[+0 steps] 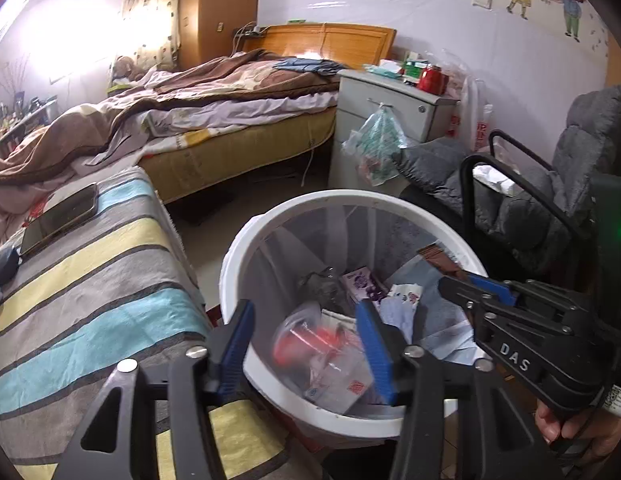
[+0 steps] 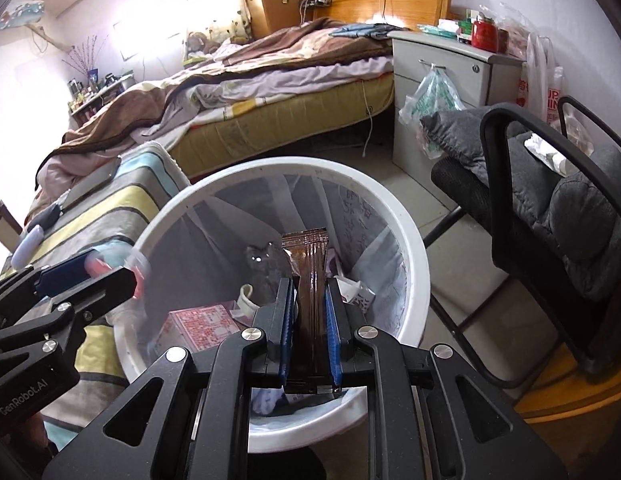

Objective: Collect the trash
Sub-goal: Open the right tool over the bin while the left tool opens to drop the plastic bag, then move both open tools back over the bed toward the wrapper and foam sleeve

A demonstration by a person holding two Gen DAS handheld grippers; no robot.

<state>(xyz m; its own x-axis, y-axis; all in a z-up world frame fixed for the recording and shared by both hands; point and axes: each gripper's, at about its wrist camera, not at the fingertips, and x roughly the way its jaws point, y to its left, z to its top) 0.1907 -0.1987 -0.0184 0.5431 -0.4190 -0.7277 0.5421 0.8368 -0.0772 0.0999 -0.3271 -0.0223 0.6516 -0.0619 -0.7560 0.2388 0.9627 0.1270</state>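
R gripper (image 2: 308, 312) clamps brown sachet (image 2: 306, 268), long axis toward 12, directly over bin (image 2: 406, 240). L gripper (image 1: 306, 340) spread wide, blurred clear bag (image 1: 322, 356) between fingers, above bin's 7.

Black tongs (image 2: 308, 316) with blue pads (image 2: 333, 332), silver screws, white "DAS" lettering.

The left black two-finger gripper with blue pads (image 1: 306, 344) has its jaws spread wide, angled downward. The right black gripper with blue pads (image 2: 308, 320) has its jaws drawn close — pressed on a thin brown packet (image 2: 308, 280) — tilted down beside the left.
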